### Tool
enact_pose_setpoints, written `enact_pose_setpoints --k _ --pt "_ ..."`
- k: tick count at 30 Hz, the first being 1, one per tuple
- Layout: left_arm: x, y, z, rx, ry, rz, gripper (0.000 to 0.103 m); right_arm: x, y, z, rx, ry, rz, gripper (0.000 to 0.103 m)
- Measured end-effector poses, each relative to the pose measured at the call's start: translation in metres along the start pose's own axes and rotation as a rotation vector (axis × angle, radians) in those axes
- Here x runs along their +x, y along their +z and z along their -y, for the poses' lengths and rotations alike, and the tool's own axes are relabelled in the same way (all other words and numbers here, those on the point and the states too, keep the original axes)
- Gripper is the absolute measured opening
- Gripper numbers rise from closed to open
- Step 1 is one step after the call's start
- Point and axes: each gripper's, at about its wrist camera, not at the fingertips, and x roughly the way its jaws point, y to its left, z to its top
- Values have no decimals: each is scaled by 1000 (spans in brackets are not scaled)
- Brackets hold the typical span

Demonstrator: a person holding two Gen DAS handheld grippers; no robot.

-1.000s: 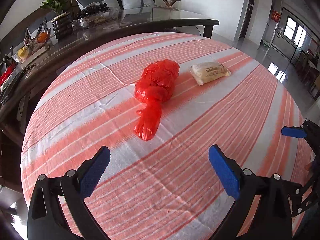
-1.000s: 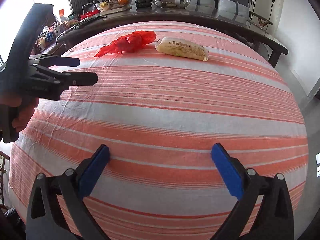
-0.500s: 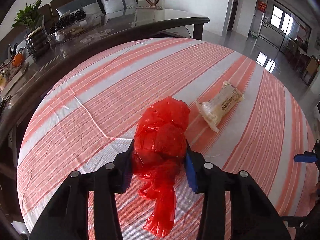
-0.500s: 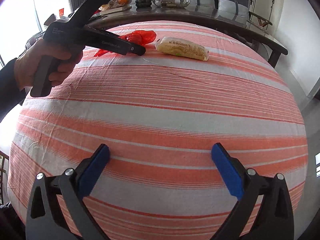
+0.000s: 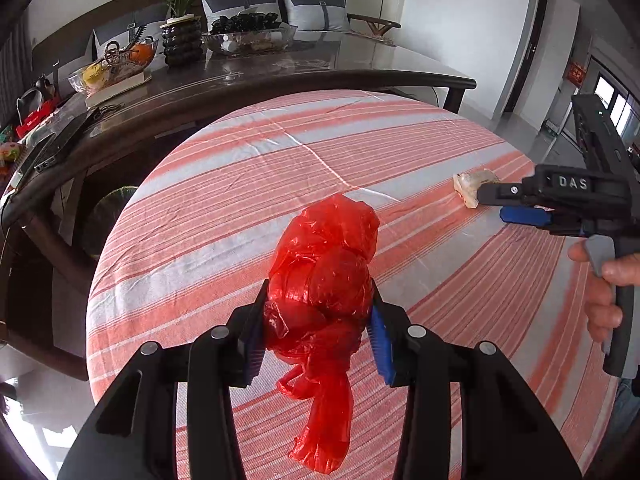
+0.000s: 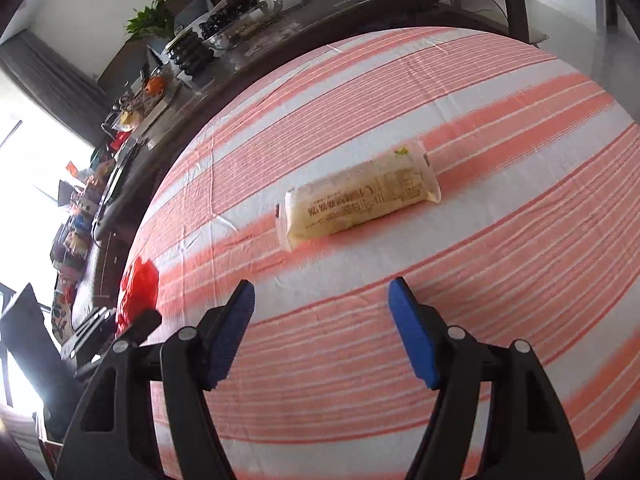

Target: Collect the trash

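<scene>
The left gripper [image 5: 318, 338] is clamping the red plastic bag [image 5: 324, 280] between its blue fingers [image 5: 380, 346], both pads pressing into the crumpled bundle. The bag's twisted tail is hanging below the fingers, and the bundle appears to be lifted just clear of the striped desk [image 5: 208, 208], though I cannot tell this for certain.

The right gripper [image 6: 322, 334] is pointing down at the desk with its fingers apart and closing, nothing between them yet. The pale food packet [image 6: 360, 200] is lying flat on the desk just ahead of those fingers, a little to the right of their centre line in the right wrist view. Its long axis is running roughly across the line of approach, tilted up toward the right, so the fingers would be straddling its length, not its narrow width. Judging from this, the right hand is by far the nearer one to the packet, and the coming move is turning on a short reach forward, probably with a roll of the wrist.

The packet is carrying printed text along its face, too small and slanted to read. The right gripper's body, seen from the left wrist view, is showing the letters "DAS".
</scene>
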Motion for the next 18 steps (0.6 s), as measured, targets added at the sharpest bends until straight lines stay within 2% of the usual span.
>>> enact_pose_setpoints --k 4,7,8,9,10,11,12,18 --pt "-8 -8 -7 -23 -13 3 44 23 30 -15 77 -122 54 72" --pt "-8 -13 -6 -35 -19 -4 44 36 36 -29 11 -252 72 70" --pt "-7 -15 -5 -43 -26 -7 44 39 35 -31 -19 -289 79 62" --pt "-7 -16 -4 -50 -35 -9 44 39 34 -31 -47 -309 88 42" --pt "-7 -17 -2 -56 -40 -11 44 38 32 -30 -78 -321 94 33" --pt "-7 -19 0 -62 -46 -12 44 36 29 -25 -106 -323 101 22" --pt "-8 -19 3 -64 -52 -12 44 32 25 -20 -139 -314 102 20" --pt "-9 -17 38 -54 -68 -6 44 -3 -27 2 -393 -164 58 20"
